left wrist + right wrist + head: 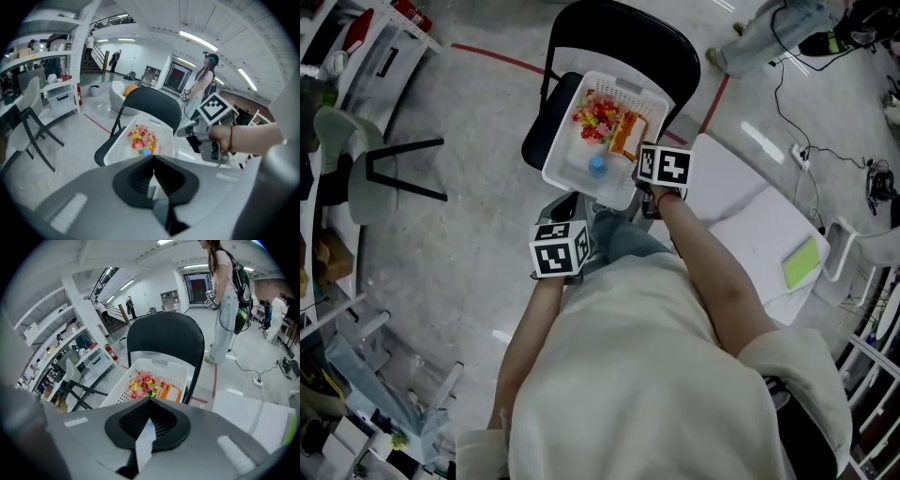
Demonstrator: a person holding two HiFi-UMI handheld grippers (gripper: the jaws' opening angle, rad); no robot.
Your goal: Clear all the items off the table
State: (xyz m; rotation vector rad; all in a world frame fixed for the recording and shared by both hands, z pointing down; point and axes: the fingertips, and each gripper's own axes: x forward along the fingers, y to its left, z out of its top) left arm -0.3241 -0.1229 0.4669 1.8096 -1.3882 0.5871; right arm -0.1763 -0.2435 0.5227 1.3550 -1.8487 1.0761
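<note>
- Right gripper point(150, 401): jaws clenched, empty, beside the white basket point(561, 150) on the chair point(619, 37).
- Left gripper point(153, 159): closed, empty.
- Green pad point(802, 261) lies on the table point(741, 187), rightward of both grippers and nearer the right one.

White perforated plastic basket point(563, 142), glossy grey floor point(469, 246)

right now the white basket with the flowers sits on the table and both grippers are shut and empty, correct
No: the white basket sits on the black folding chair, not the table, as the head view shows. The flowers are in it; left gripper and right gripper are shut and empty.
</note>
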